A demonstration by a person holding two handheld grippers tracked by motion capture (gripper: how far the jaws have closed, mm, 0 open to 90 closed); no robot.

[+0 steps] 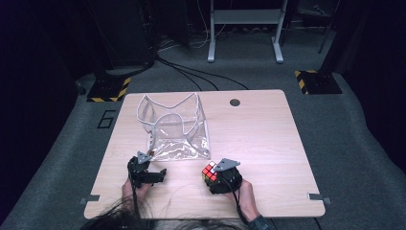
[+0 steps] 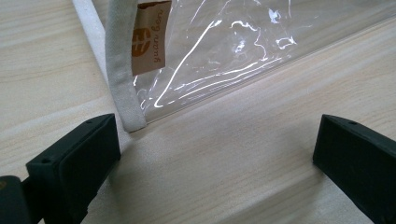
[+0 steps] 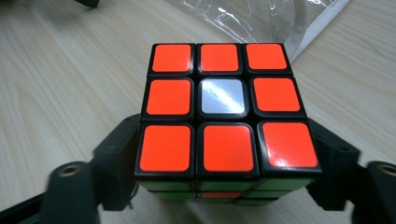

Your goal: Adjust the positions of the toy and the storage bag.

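Orange stickers cover the top of the cube (image 3: 223, 114), one white square in the middle, and it sits on the wooden surface (image 1: 268, 134) near the front edge, right between the jaws of the right gripper (image 3: 224, 163). Can't tell if the pads actually press its sides or just flank it. Left gripper (image 2: 215, 154) has its jaws wide apart, nothing in them, low over the surface by the corner of the clear plastic bag (image 2: 224, 51).

A light wooden table (image 1: 268, 139) carries a clear plastic bag (image 1: 174, 127) near its left middle and a Rubik's cube (image 1: 209, 171) toward the near edge.
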